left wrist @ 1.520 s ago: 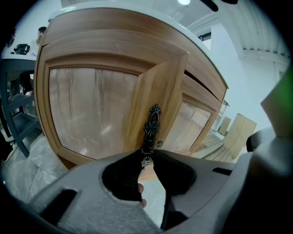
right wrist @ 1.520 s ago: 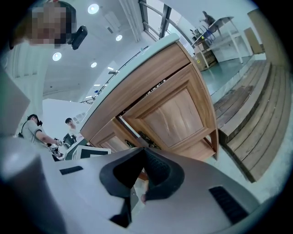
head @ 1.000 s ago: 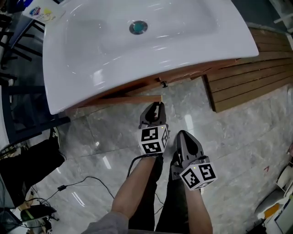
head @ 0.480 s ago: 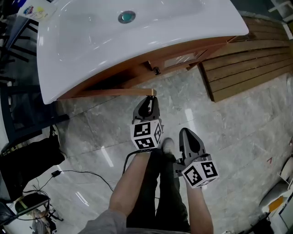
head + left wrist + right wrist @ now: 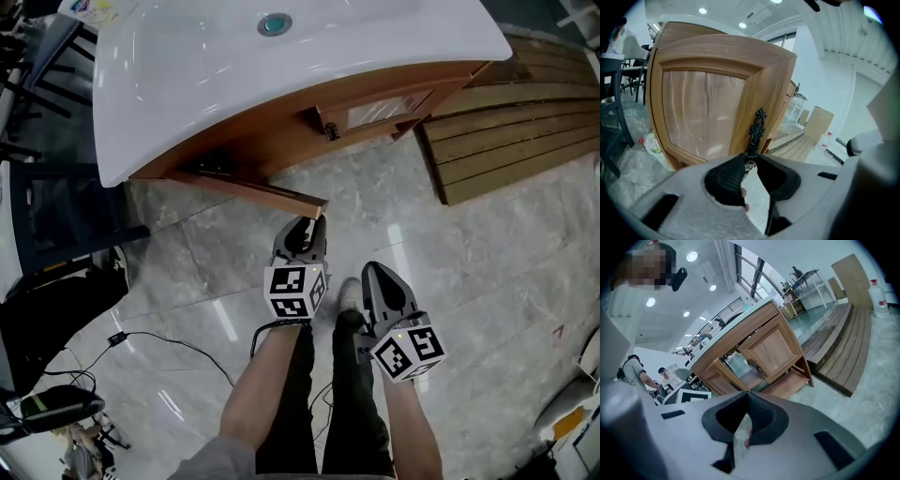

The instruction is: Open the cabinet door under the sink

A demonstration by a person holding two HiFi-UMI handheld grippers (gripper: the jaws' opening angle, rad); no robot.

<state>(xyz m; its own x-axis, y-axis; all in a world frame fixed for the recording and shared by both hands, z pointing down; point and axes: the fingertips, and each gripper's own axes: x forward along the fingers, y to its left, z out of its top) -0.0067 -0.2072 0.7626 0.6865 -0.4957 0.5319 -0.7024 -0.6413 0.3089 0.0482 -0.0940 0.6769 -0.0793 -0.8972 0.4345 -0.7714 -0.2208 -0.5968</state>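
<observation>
Under the white sink (image 5: 281, 56) stands a wooden cabinet (image 5: 281, 131). Its left door (image 5: 253, 190) is swung out, free edge toward me. In the left gripper view that door (image 5: 708, 108) fills the frame, with a dark ornate handle (image 5: 757, 129) on its edge. My left gripper (image 5: 750, 158) is shut on the handle's lower end, and in the head view the left gripper (image 5: 309, 223) sits right at the door's edge. The right gripper (image 5: 372, 274) hangs lower right, over the floor. Its jaws meet with nothing between them in the right gripper view (image 5: 747, 393).
The cabinet's right door (image 5: 384, 111) stays closed, with its own dark handle (image 5: 330, 131). Slatted wooden decking (image 5: 506, 141) lies at the right. A black cable (image 5: 169, 342) and dark gear (image 5: 56, 309) are on the marble floor at left. The person's legs (image 5: 319, 394) are below.
The left door has swung further out from the cabinet, drawn toward me by the left gripper on its handle. The right gripper has shifted only slightly.
</observation>
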